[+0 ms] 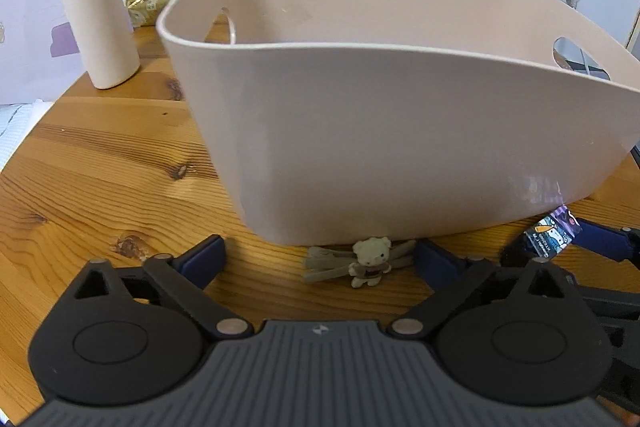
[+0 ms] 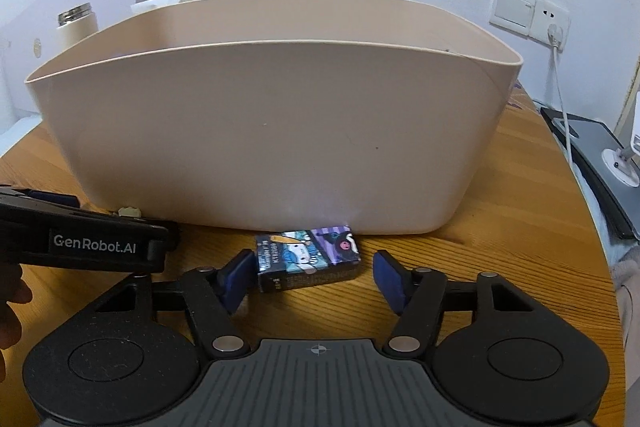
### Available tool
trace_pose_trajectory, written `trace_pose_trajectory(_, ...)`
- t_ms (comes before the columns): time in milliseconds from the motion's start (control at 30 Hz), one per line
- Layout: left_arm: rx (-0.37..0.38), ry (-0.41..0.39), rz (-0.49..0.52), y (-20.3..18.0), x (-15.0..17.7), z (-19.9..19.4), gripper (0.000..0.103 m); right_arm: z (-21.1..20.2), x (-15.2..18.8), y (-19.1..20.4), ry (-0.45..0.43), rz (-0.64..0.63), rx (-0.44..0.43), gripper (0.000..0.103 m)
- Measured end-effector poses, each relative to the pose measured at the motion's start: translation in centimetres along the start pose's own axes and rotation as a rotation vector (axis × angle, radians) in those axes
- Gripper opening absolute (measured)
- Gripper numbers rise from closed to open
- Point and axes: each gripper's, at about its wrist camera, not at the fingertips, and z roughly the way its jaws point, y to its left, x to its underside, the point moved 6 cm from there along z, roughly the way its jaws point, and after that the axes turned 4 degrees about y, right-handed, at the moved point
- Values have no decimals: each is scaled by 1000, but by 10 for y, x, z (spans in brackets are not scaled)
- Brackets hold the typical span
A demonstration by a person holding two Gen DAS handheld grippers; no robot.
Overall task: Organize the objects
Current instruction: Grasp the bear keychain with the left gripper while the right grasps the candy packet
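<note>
Both grippers sit released before the beige basket (image 2: 260, 131): left gripper (image 1: 320, 259) flanking a bear clip (image 1: 370, 261), right gripper (image 2: 314, 275) flanking a cartoon box (image 2: 308, 255).

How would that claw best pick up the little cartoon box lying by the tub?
Probably by its two short ends, coming in low from the front. The box lies flat on the table with its long side facing the right gripper, whose open fingers already flank it. The tub stands close behind, so that side is blocked.

wooden table (image 1: 100, 155), beige basket (image 1: 400, 131), bear clip (image 1: 370, 261)
</note>
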Motion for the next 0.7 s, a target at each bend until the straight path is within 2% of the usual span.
trace_pose_trajectory(33, 0, -12, 4, 1, 1, -2, 88, -1, 1, 0, -5, 4, -2, 49)
trace_pose_trajectory(167, 13, -41, 18, 2, 4, -12, 57, -2, 1, -1, -10, 21, 1, 48)
trace_pose_trajectory(267, 18, -34, 22, 3, 5, -14, 57, -3, 2, 3, -7, 18, -1, 47)
trace_pose_trajectory(467, 15, -51, -34, 22, 11, -26, 56, -16, 5, 12, -13, 12, 0, 47)
trace_pose_trajectory(700, 32, -81, -45, 40, 7, -45, 56, -45, -4, 22, -63, -19, 10, 47)
